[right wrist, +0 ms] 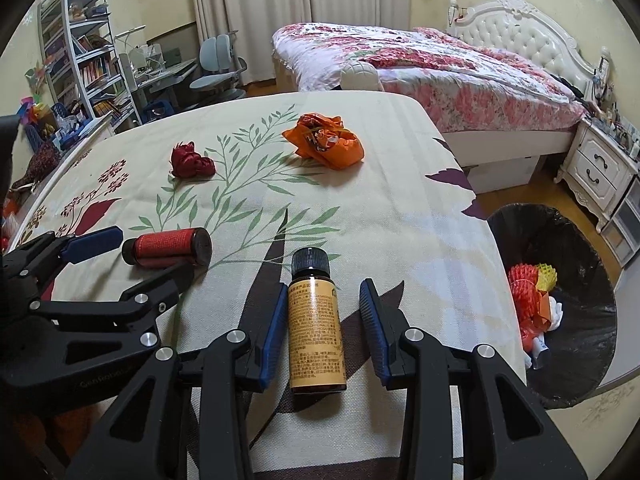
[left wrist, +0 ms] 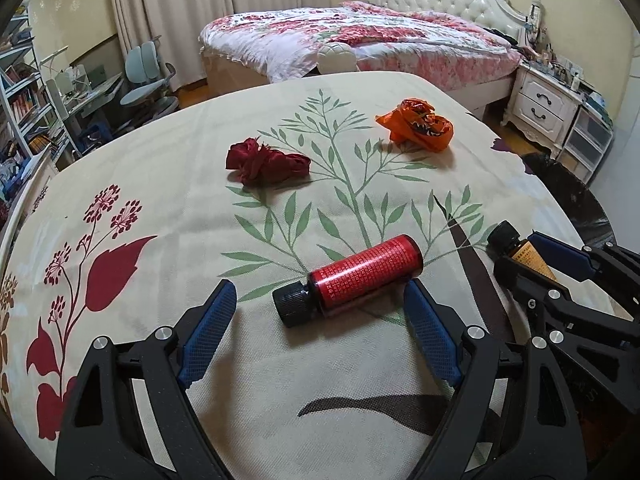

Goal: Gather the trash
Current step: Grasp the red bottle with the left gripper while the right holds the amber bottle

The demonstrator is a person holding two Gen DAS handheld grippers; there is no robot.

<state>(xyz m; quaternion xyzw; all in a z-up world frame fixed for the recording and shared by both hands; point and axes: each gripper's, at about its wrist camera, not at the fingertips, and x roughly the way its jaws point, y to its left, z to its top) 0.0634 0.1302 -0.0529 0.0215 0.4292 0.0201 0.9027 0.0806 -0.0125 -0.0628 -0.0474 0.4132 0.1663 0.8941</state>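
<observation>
A red bottle (left wrist: pixel 352 276) with a black cap lies on its side on the tablecloth, between the open fingers of my left gripper (left wrist: pixel 320 300); it also shows in the right wrist view (right wrist: pixel 168 247). A tan-labelled brown bottle (right wrist: pixel 316 328) with a black cap lies between the fingers of my right gripper (right wrist: pixel 320 304), which stand close to its sides without clamping; it shows in the left wrist view (left wrist: pixel 516 248) too. A crumpled dark red wrapper (left wrist: pixel 266 162) (right wrist: pixel 192 162) and a crumpled orange bag (left wrist: pixel 418 124) (right wrist: pixel 326 142) lie farther back.
The table (right wrist: pixel 400 208) wears a cream leaf-print cloth. A black-lined trash bin (right wrist: pixel 576 320) with red and yellow foam nets stands on the floor off the table's right edge. A bed, a nightstand, a desk with chairs and shelves stand behind.
</observation>
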